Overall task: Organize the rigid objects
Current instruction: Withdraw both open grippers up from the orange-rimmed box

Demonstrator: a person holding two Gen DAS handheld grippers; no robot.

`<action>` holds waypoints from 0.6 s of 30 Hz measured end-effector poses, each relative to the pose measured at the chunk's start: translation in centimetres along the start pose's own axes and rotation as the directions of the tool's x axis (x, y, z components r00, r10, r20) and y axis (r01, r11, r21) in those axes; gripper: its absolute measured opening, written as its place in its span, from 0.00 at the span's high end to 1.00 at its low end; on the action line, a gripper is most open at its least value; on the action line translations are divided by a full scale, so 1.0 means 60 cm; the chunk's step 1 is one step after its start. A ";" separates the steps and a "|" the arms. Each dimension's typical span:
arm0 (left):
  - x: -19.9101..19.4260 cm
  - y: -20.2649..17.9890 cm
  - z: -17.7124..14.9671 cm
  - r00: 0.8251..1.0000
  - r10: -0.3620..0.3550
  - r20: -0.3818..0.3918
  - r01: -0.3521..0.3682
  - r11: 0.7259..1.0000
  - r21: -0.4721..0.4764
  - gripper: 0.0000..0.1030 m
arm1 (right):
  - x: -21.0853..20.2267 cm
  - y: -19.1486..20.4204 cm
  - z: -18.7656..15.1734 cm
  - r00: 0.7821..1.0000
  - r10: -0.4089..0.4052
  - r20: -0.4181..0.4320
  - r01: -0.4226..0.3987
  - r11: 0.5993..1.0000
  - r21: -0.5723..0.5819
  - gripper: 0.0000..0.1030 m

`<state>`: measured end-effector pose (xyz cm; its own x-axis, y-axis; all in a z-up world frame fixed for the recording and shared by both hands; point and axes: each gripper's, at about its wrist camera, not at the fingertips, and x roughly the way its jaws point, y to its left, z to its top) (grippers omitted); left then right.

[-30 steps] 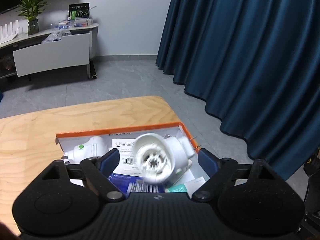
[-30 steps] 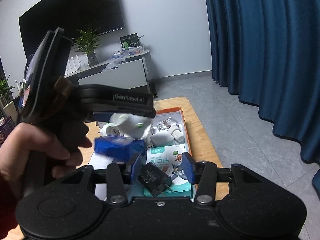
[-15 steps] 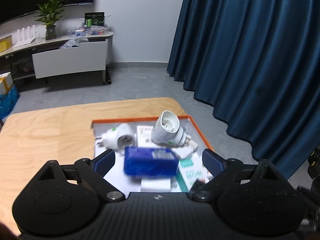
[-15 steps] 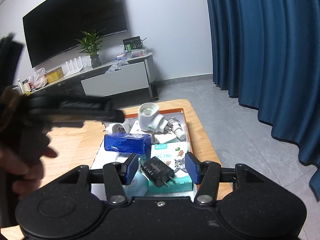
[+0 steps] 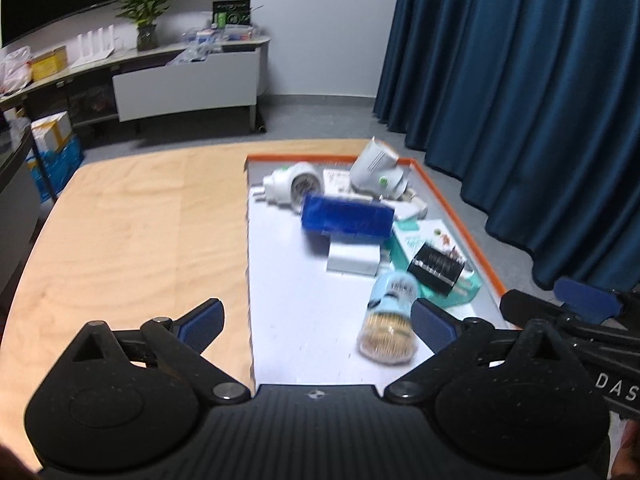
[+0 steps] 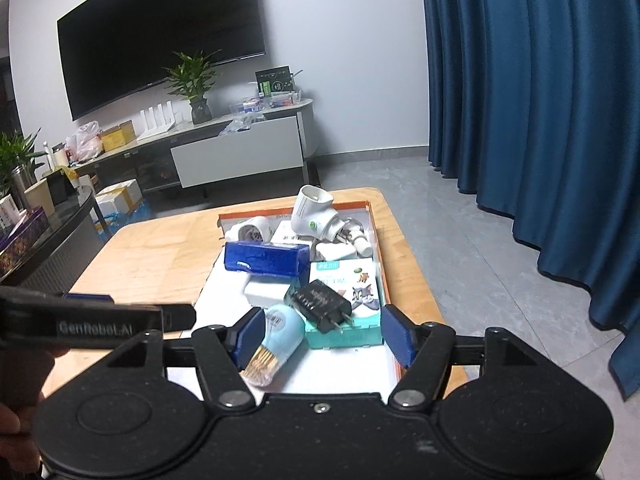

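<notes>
An orange-rimmed tray [image 5: 452, 208] [image 6: 376, 236] on the wooden table holds several objects: a blue box [image 5: 346, 216] [image 6: 266, 258], two white plug adapters [image 5: 376, 166] [image 6: 312, 212], a white block [image 5: 354, 258], a teal cartoon box [image 6: 348, 284], a black charger [image 5: 438, 266] [image 6: 320, 304] and a toothpick jar [image 5: 390, 320] [image 6: 276, 340]. My left gripper [image 5: 316, 320] is open and empty above the tray's near end. My right gripper [image 6: 322, 336] is open and empty, near the black charger.
The wooden table [image 5: 132, 220] extends left of the tray. A blue curtain [image 5: 520, 100] hangs at the right. A low TV cabinet [image 6: 240, 152] with a plant stands by the far wall. The other gripper crosses each view's edge [image 6: 92, 322].
The left gripper let go of the white adapter, which now stands in the tray's far end, and pulled back. Both grippers have drawn back from the tray; the right opened wider.
</notes>
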<state>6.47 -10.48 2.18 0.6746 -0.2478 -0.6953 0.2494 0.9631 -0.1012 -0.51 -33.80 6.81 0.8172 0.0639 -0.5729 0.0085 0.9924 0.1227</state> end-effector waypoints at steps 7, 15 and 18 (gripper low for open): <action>-0.009 0.000 -0.015 1.000 0.025 0.001 -0.025 1.000 -0.010 0.00 | -0.005 0.008 -0.006 1.000 -0.006 -0.012 0.006 1.000 -0.013 0.24; -0.013 0.000 -0.031 0.999 0.043 -0.004 -0.043 0.999 -0.017 0.00 | -0.008 0.014 -0.010 1.000 -0.009 -0.013 0.008 1.000 -0.021 0.24; -0.012 0.001 -0.033 0.999 0.047 -0.008 -0.047 0.999 -0.017 0.00 | -0.007 0.014 -0.010 1.000 -0.009 -0.013 0.009 1.000 -0.021 0.24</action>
<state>4.63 -10.06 1.29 0.6798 -0.2016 -0.7052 0.2054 0.9753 -0.0808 -1.21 -32.90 6.68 0.8094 0.0562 -0.5846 0.0035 0.9949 0.1005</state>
